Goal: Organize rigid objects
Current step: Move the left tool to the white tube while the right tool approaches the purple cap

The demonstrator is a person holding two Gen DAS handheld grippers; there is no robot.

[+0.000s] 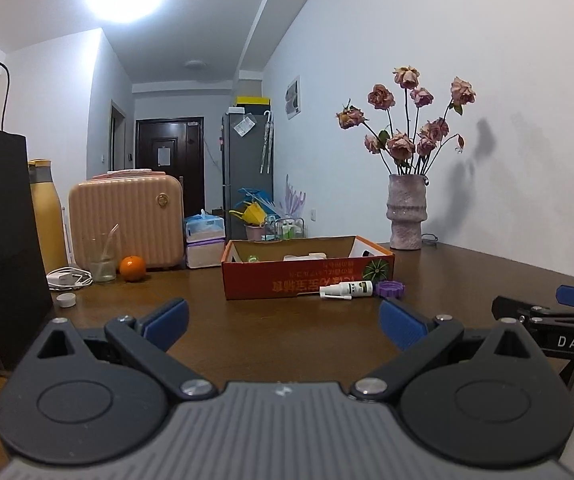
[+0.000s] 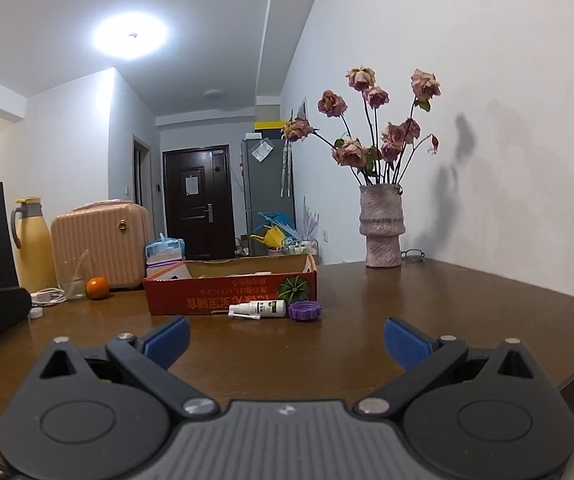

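A red cardboard box [image 1: 307, 276] [image 2: 215, 292] stands open-topped on the brown table [image 1: 279, 332] [image 2: 367, 308], with a few pale items inside. In front of its right end lie a white spray bottle [image 1: 345, 290] [image 2: 261, 309] on its side and a purple ridged cap [image 1: 390, 289] [image 2: 305, 311]. My left gripper [image 1: 284, 320] is open and empty, well short of the box. My right gripper [image 2: 286, 338] is also open and empty, pointed at the bottle and cap. The right gripper's body [image 1: 559, 320] shows at the right edge of the left wrist view.
Left of the box are an orange [image 1: 132, 268] [image 2: 97, 288], a glass [image 1: 102, 258], a white charger with cable [image 1: 69, 279], a small white lid [image 1: 66, 300], a pink case [image 1: 125, 220], a yellow flask [image 2: 33, 240] and a black bag [image 1: 3, 248]. A vase of dried roses [image 1: 406, 216] [image 2: 381, 228] stands by the wall.
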